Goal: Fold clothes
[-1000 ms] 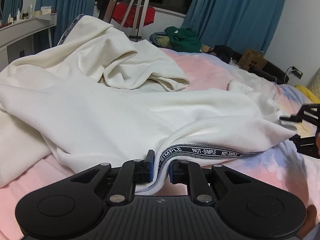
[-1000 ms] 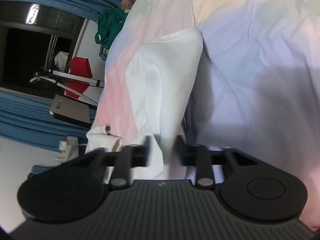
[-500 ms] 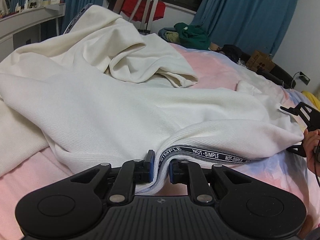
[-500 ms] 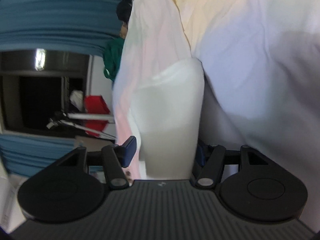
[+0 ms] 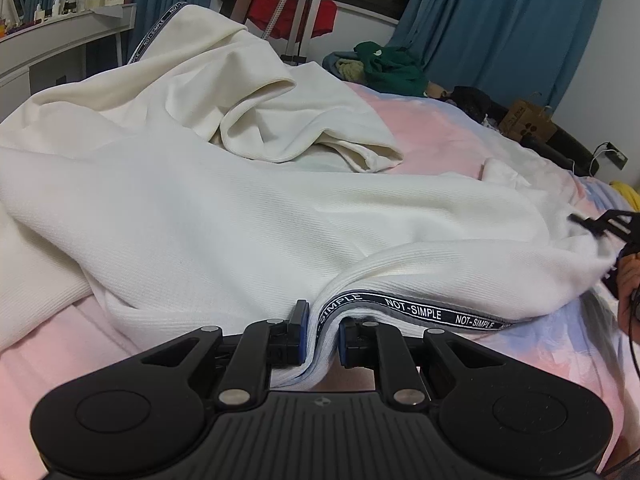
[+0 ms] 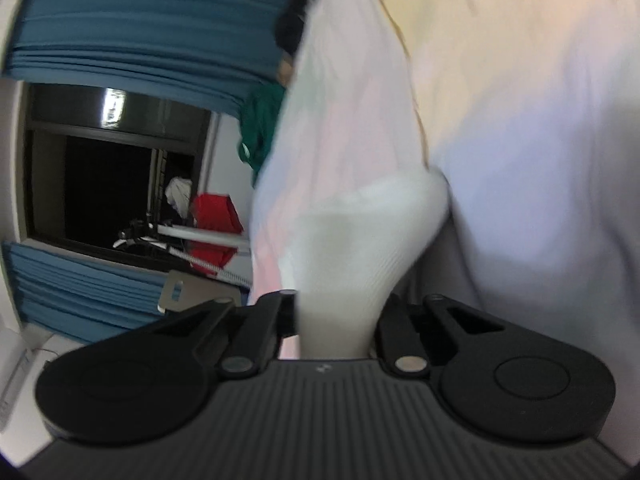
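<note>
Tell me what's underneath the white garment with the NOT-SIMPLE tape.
The white garment lies on a pink and lavender bedsheet, which shows around its edges. A second cream garment sits bunched beside it. Whatever lies beneath its middle is covered.

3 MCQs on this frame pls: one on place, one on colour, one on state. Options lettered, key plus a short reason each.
1. Where does the white garment lie?
A. on the pink-and-blue bed sheet
B. on a wooden floor
C. on a hanger

2. What colour is the tape that reads NOT-SIMPLE?
A. red
B. dark navy with white letters
C. yellow

3. How is the left hand-held gripper?
A. open, off the cloth
B. out of view
C. shut on the garment's taped edge

Key: 1 A, cloth spreads over the sheet. 2 B, white letters on a dark band. 3 C, both pads pinch the edge.
</note>
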Demonstrator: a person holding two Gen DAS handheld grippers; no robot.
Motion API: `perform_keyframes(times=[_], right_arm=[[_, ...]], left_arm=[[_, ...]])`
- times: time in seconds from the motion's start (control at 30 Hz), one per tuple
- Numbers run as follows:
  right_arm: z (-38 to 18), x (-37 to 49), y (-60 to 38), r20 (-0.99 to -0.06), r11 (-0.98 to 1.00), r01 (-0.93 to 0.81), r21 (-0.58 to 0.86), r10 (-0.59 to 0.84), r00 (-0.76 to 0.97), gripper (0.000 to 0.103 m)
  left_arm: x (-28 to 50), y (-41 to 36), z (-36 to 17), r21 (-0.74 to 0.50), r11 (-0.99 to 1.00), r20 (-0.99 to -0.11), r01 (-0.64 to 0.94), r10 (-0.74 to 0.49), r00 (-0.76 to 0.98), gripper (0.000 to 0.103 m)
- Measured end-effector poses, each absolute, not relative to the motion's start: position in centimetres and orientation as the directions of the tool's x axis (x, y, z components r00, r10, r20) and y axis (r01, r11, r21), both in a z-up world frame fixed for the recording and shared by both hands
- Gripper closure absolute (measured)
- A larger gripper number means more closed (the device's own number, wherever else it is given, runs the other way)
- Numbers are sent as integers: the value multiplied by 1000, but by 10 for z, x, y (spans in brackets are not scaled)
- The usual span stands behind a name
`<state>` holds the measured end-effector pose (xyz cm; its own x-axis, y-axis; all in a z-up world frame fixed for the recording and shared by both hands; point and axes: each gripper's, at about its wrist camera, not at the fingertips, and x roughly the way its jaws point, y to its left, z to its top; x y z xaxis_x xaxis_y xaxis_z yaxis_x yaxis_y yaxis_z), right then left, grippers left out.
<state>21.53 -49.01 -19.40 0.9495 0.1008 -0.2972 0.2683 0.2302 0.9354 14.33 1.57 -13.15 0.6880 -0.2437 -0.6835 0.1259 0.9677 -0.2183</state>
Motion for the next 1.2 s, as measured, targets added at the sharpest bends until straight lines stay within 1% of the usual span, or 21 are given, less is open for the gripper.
perform_keyframes(times=[0.1,0.2,0.3,0.37,0.43,0.53,0.6,0.67,0.8,0.9,0.93,0.97,1.03,1.1,1.2], right_arm=[[-172,204,-496,-249,277,235,932,17,968,97],[-138,187,-493,-201,448,232,864,-115,973,97],[-119,171,-487,-209,570,344,746,-290,934,97],[-126,167,-495,-266,541,428,724,-354,897,97],[-146,164,-511,-362,454,495,741,-351,863,97],[-179,163,-528,-527,354,611,708,-310,791,97],[-194,163,-536,-592,325,648,689,-263,762,97],[-203,158,-543,-618,282,659,697,-228,752,97],[-207,143,-542,-592,166,616,770,-174,787,94],[-207,137,-533,-569,81,583,809,-143,810,87],[-207,136,-529,-562,53,573,818,-134,816,74],[-206,132,-523,-555,23,562,827,-134,821,58],[-208,136,-516,-536,-19,537,843,-112,837,44],[-210,141,-509,-515,-60,511,857,-87,853,44],[-212,161,-504,-501,-34,499,866,-47,864,44]], left_arm=[[143,16,-130,-239,962,-670,134,-264,694,87],[139,10,-125,-238,957,-640,168,-285,713,86],[135,5,-121,-226,956,-620,189,-291,729,85],[134,6,-121,-229,955,-620,190,-293,727,85],[133,6,-121,-229,955,-624,190,-294,724,85],[135,7,-123,-219,957,-639,191,-289,713,85],[137,10,-125,-235,954,-647,187,-296,703,85],[138,13,-125,-250,950,-650,186,-307,695,85],[141,16,-126,-262,948,-654,181,-312,689,84],[141,14,-126,-256,950,-658,178,-306,688,85],[141,13,-126,-253,951,-658,179,-304,689,84],[140,13,-126,-250,951,-657,180,-303,690,85],[140,13,-126,-248,952,-657,179,-301,691,85],[140,13,-126,-248,952,-657,178,-300,692,85],[138,13,-126,-242,953,-655,180,-298,695,85]])
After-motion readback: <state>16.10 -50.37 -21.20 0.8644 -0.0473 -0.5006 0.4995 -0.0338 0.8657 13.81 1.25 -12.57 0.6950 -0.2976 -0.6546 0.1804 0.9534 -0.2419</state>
